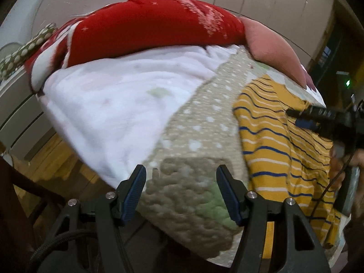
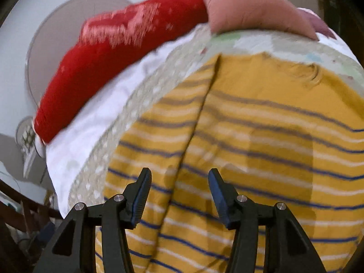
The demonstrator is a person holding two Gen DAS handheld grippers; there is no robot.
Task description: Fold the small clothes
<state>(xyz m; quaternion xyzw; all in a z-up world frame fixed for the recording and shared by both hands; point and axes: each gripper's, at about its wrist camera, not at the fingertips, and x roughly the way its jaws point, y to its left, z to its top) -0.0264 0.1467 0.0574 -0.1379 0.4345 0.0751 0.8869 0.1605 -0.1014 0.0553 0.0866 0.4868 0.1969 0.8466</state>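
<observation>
Striped shirt [image 2: 250, 136] lay spread on the quilt [image 1: 193, 136], right of the white blanket [image 1: 109, 104] and red pillow [image 1: 147, 27], not yet folded as far as I could judge. My right gripper [image 2: 179, 195] hovered over it, jaws wide, empty. My left gripper [image 1: 180, 193] hung open too, over quilt, holding nothing.

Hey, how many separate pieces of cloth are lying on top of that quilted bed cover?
4 visible: yellow striped shirt at right, white fleece cloth at left, red patterned fabric behind it, pink cushion-like piece at the far right. More may be hidden.
</observation>
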